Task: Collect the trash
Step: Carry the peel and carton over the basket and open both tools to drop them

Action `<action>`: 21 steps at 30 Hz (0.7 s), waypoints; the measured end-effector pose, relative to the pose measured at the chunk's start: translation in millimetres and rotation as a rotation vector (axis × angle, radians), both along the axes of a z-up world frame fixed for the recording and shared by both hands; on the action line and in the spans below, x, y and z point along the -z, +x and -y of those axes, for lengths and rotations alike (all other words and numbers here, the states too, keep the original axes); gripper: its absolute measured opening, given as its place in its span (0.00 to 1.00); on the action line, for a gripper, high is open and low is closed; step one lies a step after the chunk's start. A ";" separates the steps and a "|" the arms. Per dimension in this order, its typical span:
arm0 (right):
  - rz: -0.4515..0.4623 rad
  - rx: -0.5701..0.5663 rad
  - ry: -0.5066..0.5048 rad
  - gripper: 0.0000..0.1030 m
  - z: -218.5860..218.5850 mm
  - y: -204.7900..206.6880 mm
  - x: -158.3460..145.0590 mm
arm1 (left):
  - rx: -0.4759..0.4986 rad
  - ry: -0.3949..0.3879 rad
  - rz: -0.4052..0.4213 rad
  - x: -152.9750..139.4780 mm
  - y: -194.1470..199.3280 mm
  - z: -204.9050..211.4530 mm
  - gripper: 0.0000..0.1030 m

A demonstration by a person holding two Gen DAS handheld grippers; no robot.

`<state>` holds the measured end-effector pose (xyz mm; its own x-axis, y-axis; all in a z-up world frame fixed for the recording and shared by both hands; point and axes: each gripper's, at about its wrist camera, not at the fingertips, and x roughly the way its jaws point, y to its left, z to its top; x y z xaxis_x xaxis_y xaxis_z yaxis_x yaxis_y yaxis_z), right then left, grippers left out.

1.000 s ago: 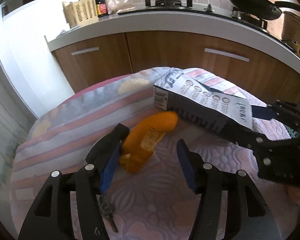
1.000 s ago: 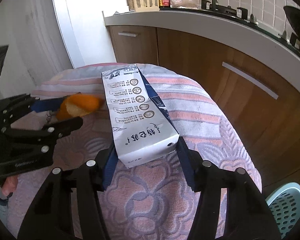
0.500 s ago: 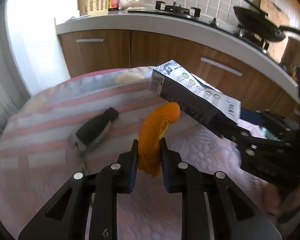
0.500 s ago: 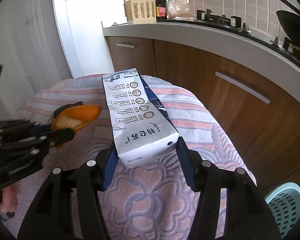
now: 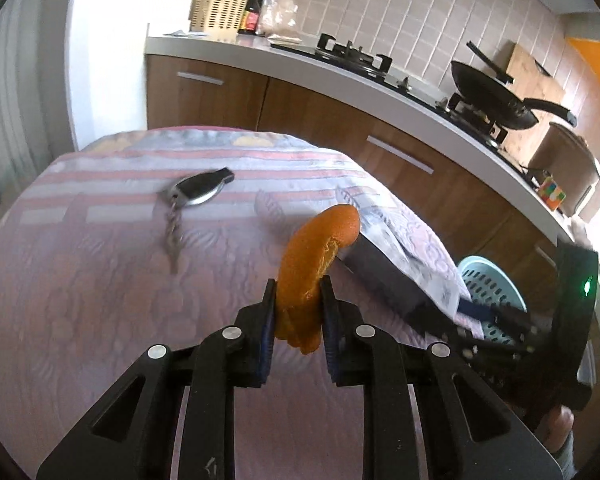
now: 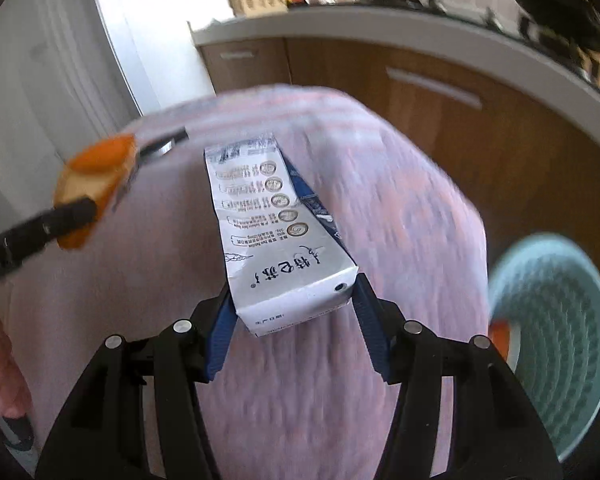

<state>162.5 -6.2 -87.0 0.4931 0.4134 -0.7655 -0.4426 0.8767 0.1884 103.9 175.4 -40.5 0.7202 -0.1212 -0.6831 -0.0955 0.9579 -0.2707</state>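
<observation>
My left gripper (image 5: 298,304) is shut on a curved orange peel (image 5: 312,256) and holds it above the pink striped tablecloth (image 5: 100,300). My right gripper (image 6: 294,300) is shut on the end of a white and dark blue milk carton (image 6: 268,220), lifted off the table. In the left wrist view the carton (image 5: 396,264) sits low at the right, just past the peel. In the right wrist view the peel (image 6: 94,178) shows at the left. A pale green perforated bin (image 6: 556,340) stands on the floor off the table's right edge, also seen as the bin (image 5: 488,284).
A black car key with a metal chain (image 5: 196,192) lies on the cloth, left of the peel. Brown cabinets and a grey counter (image 5: 340,76) with a hob and a black pan (image 5: 496,96) run behind the table. A hand (image 6: 0,364) shows at the lower left.
My left gripper closed on the orange peel and lifted it toward the right. My right gripper carried the carton toward the table's right edge, and the green bin came into view.
</observation>
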 end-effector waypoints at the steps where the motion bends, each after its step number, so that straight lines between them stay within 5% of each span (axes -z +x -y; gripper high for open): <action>1: -0.014 -0.002 0.009 0.52 3.1 -6.4 1.5 | -0.006 -0.015 0.004 0.9 -6.4 -1.1 0.18; 6: -0.080 -0.034 0.000 0.60 0.6 -32.9 10.2 | -0.031 -0.060 0.033 2.3 -28.6 -4.0 0.18; 10: -0.028 -0.031 -0.057 0.73 -14.3 -36.4 9.9 | -0.046 -0.079 0.037 4.0 -42.1 -8.7 0.18; 14: 0.019 -0.012 -0.142 0.73 -32.1 -27.7 15.8 | -0.051 -0.078 0.041 2.0 -51.2 -10.6 0.18; 15: 0.024 -0.007 -0.141 0.70 -33.8 -25.8 16.3 | -0.048 -0.077 0.040 1.5 -52.9 -9.4 0.18; 16: 0.030 -0.005 -0.137 0.57 -34.3 -25.8 15.8 | -0.045 -0.075 0.040 1.2 -54.3 -8.7 0.18; 21: 0.074 -0.012 -0.069 0.54 -24.5 -34.5 -1.7 | -0.015 -0.053 0.042 -4.1 -54.6 5.8 0.18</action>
<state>128.0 18.3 -85.3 0.5445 0.3670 -0.7542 -0.4639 0.8809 0.0937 49.3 169.7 -36.4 0.7501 -0.1452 -0.6452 -0.0977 0.9405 -0.3253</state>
